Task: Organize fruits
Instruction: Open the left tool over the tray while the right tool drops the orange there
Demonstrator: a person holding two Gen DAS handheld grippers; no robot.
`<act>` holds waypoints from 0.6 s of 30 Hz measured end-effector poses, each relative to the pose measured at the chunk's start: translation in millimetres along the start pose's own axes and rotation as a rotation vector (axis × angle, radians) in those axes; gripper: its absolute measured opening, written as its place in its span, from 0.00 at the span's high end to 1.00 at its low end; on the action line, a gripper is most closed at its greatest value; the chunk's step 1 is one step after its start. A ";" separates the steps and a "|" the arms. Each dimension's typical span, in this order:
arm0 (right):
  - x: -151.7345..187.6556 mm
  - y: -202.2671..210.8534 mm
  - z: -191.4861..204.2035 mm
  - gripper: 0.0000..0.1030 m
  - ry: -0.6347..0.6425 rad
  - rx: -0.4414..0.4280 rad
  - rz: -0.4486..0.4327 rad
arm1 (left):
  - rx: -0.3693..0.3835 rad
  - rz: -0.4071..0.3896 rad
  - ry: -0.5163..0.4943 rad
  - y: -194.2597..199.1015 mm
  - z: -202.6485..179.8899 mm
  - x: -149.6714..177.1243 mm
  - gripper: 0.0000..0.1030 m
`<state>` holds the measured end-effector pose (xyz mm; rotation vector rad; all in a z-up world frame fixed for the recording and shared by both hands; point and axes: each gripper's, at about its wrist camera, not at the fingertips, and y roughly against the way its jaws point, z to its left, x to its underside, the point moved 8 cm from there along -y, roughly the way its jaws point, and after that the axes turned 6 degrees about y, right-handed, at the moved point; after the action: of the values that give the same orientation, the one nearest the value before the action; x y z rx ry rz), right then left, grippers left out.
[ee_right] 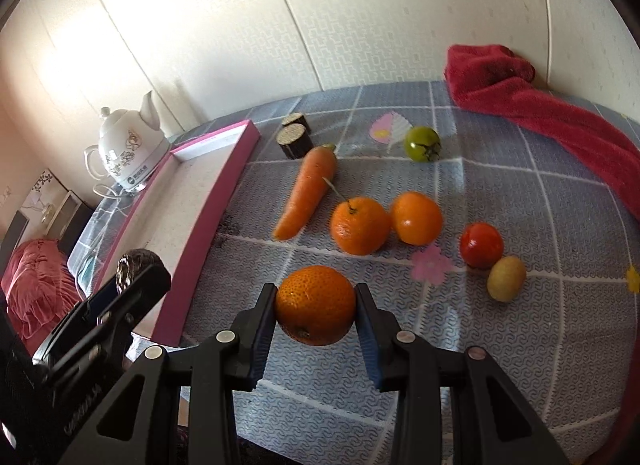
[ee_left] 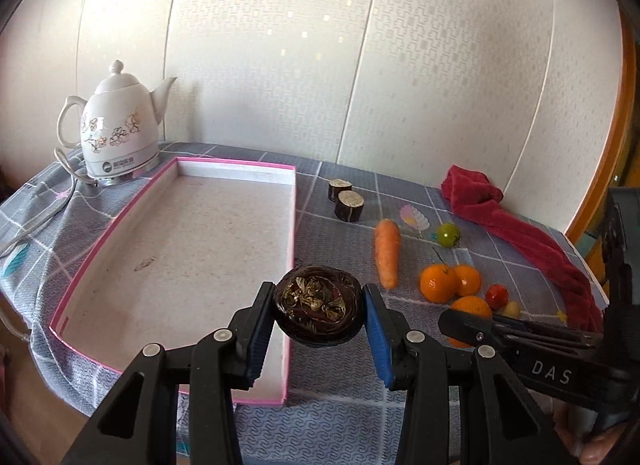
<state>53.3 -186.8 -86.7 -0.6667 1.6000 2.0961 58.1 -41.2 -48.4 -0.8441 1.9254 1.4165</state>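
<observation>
You're gripping a dark round fruit (ee_left: 318, 305), mangosteen-looking, in the left hand-held gripper (ee_left: 319, 319), pads pressing on both its sides. It's hanging over the near right edge of the pink-rimmed tray (ee_left: 295, 225). The right hand-held gripper (ee_right: 316, 307) is clamping an orange (ee_right: 315, 305) just above the surface (ee_right: 500, 345), near the loose pile and well right of the tray.

Risks, as I judge them: both fruits are round and pinched at their widest line only, so a tilt or a jolt could be rolling one out. The dark fruit is sitting right over the tray rim; letting go here could be bouncing it off the rim onto the cloth. The two grippers are working close together, so swinging the orange leftward could be knocking the left one. Dropping the orange near the pile could be scattering the small ones.

Counts: oranges three, one held plus two (ee_right: 360, 225) (ee_right: 416, 217) touching on the surface. Carrot (ee_right: 308, 191) one. Green tomato (ee_right: 422, 143) one, red tomato (ee_right: 481, 245) one, small yellowish fruit (ee_right: 506, 278) one beside it. Dark cut cylinders two (ee_right: 295, 141) (ee_right: 295, 119). Dark fruit one. Tray one, nothing in it. Kettle (ee_left: 118, 133) one, far left. Red towel (ee_right: 540, 105) one, far right.
</observation>
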 end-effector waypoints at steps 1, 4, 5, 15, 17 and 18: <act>-0.4 0.8 3.4 0.63 0.007 -0.005 -0.004 | -0.017 -0.006 0.006 -0.2 3.9 -2.9 0.58; -2.2 1.0 14.0 0.63 0.029 -0.016 -0.009 | -0.050 -0.015 0.043 0.1 17.2 -11.3 0.58; -2.7 0.8 18.4 0.63 0.039 -0.020 -0.009 | -0.065 -0.018 0.050 0.6 21.6 -13.7 0.58; -41.2 -10.9 58.1 0.63 0.112 -0.075 -0.033 | -0.261 -0.088 0.044 -0.8 70.7 -70.0 0.58; -56.7 -17.4 70.4 0.63 0.133 -0.092 -0.053 | -0.301 -0.089 0.065 -8.4 87.6 -77.7 0.58; -63.4 -21.9 77.8 0.63 0.144 -0.102 -0.062 | -0.313 -0.083 0.087 -11.6 95.7 -78.8 0.58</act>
<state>107.4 -108.6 -48.0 -0.9079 1.5334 2.1382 125.0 59.4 -18.6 -1.1333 1.7320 1.6803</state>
